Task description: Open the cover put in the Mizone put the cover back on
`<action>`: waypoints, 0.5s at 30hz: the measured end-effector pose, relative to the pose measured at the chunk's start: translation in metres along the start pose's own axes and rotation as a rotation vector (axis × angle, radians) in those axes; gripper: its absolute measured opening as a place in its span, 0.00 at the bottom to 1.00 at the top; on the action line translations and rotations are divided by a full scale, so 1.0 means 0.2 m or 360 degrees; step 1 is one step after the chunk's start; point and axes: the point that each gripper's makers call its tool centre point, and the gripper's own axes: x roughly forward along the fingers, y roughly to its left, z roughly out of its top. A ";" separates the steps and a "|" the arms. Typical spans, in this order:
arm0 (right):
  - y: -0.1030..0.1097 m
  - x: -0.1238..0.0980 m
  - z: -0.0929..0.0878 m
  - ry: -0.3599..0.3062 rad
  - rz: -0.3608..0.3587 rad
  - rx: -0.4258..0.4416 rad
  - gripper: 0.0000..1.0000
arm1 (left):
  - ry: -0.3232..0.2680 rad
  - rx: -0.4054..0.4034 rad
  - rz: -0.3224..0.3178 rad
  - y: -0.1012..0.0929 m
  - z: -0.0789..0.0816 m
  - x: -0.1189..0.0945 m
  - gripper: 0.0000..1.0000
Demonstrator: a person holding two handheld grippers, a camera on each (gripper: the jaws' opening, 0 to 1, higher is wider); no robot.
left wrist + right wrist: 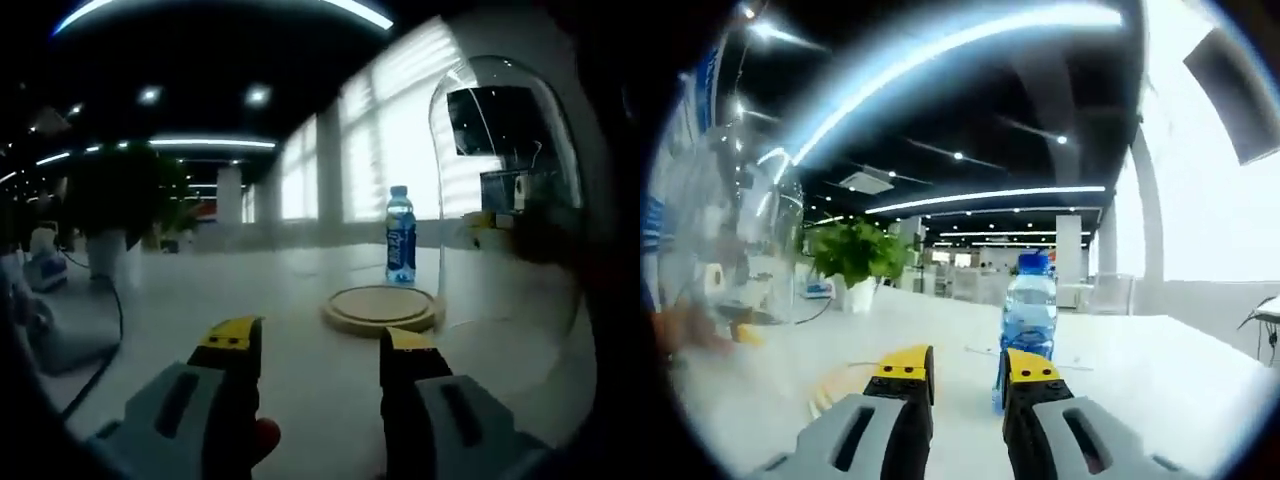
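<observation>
Left gripper view: left gripper [320, 345] low over a white table [300, 290], jaws spread w/ a wide gap, nothing between them. Past the tips sits a round wooden base [382, 307], flat on the table, bare on top. The Mizone bottle [401, 236] stands upright beyond the base, blue cap + blue label, not on the base but just behind it. To the right, a clear glass dome cover [505, 200] is off the base and fills the right side of the view, its lower rim beside the base; something dark w/ a yellow tip sits behind the glass, prob. the other gripper, but the glass blurs it too much to be sure. A potted plant [115, 200] stands far left, a cable running along the table near it.

Right gripper view: right gripper [968, 370] has jaws apart w/ a narrow gap, empty. The bottle [1029, 310] stands upright just beyond the right jaw tip, partly hidden by it; can't tell if touching. The wooden base [835, 390] shows as a pale curved edge left of the jaws. The dome cover [735, 240] is at far left, raised off the table, w/ a blurred yellow-tipped shape behind it. A leafy plant [855, 255] in a white pot stands further back on the table.
</observation>
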 end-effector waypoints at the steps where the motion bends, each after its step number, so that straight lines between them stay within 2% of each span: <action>1: 0.00 0.01 0.01 -0.0005 -0.0003 -0.0007 0.21 | -0.0006 -0.0002 -0.0002 0.00 0.00 0.00 0.38; 7: -0.02 0.15 0.14 -0.0058 -0.0006 -0.0041 0.25 | 0.0006 0.0009 -0.0020 0.02 -0.01 0.00 0.38; 9: -0.03 0.21 0.16 -0.0045 -0.0008 -0.0048 0.25 | -0.0011 -0.0001 -0.0020 0.03 0.00 0.00 0.38; 11: -0.10 0.27 0.19 -0.0032 -0.0090 -0.0044 0.27 | -0.0017 -0.0011 -0.0015 0.04 0.00 0.00 0.38; 15: -0.22 0.37 0.23 -0.0067 -0.0217 0.0059 0.28 | -0.0014 -0.0008 -0.0012 0.06 -0.01 0.00 0.38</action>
